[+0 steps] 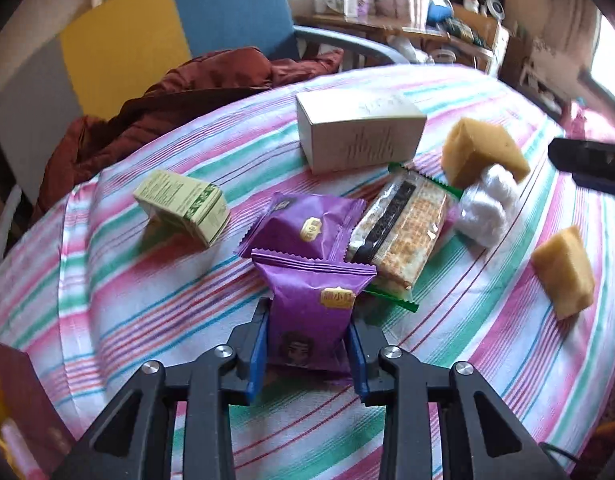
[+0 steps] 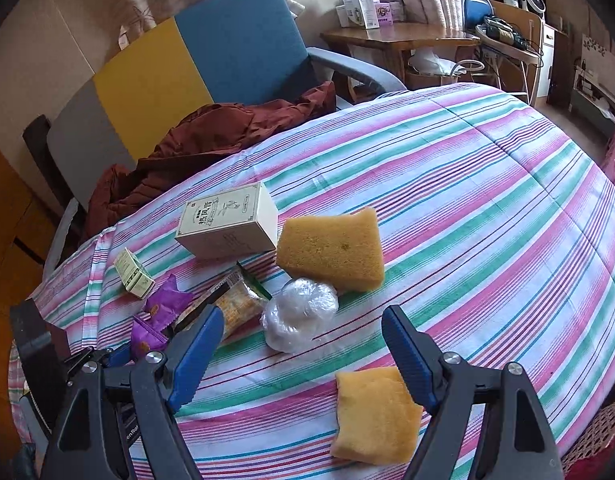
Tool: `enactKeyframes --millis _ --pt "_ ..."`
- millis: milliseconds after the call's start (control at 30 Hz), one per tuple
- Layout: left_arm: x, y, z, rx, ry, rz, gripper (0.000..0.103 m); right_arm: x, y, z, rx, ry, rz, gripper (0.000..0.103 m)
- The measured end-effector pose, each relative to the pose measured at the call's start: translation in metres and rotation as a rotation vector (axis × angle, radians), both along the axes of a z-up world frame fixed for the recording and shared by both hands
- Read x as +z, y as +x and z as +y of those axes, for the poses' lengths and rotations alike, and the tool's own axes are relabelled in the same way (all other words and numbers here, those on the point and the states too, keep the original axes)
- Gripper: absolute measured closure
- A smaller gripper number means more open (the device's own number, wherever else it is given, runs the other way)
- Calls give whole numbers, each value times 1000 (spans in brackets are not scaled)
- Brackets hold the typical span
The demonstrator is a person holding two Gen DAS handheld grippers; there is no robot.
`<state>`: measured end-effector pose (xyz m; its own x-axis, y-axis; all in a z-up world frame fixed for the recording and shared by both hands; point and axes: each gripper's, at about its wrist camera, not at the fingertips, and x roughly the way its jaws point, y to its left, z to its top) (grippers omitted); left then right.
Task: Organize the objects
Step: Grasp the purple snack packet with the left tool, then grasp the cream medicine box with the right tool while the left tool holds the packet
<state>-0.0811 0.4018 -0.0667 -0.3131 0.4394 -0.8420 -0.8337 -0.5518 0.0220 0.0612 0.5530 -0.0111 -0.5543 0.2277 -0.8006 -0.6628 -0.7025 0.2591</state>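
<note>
Left gripper (image 1: 307,344) clenched on purple snack packet (image 1: 313,312) for sorting; right gripper (image 2: 303,354) released, small sponge (image 2: 373,416) at 6 o'clock.

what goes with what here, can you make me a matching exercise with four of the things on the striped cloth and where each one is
Things:
1. purple packet
2. cracker pack
3. small sponge
4. pale box

Places:
A. against the left side of the big sponge
B. between the open right gripper fingers
C. clamped in the left gripper
D. between a purple packet and the plastic-wrapped white ball

Pairs: 1-C, 2-D, 3-B, 4-A
</note>
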Motion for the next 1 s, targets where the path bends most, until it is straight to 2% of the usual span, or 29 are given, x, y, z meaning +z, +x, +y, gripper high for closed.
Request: enactKeyframes --millis 133,200,300,367,533,600,700,800,833,867,900,933,1000 --pt "3 7 -16 31 32 -56 69 6 -7 -9 60 21 -5 20" --pt "2 13 -24 36 40 -76 69 11 -24 -17 170 46 -27 20" --pt "4 17 -35 48 55 -103 69 18 -55 -32 363 192 -89 20" --pt "6 15 -42 67 74 -125 69 18 -80 -39 488 298 -137 16" --pt "8 15 -61 105 107 -160 69 1 -152 -34 701 449 -294 15" --pt "12 15 -68 108 119 -167 69 -11 -174 -31 778 466 -356 11" --pt "17 14 -74 108 135 -173 69 -33 -200 -26 854 484 -466 11" --pt "19 11 -77 108 144 -180 69 -50 -216 -19 867 470 -518 11" --pt "19 11 -78 110 144 -184 69 -54 -217 -17 862 452 -523 13" --pt "19 10 -80 111 145 -191 69 -57 -217 -16 859 421 -522 23" --pt "20 10 -82 113 147 -194 69 -58 -216 -17 849 409 -507 28" --pt "20 11 -83 113 151 -194 69 -58 -214 -18 840 401 -493 37" --pt "22 12 -88 116 157 -195 69 -54 -207 -20 804 404 -469 44"
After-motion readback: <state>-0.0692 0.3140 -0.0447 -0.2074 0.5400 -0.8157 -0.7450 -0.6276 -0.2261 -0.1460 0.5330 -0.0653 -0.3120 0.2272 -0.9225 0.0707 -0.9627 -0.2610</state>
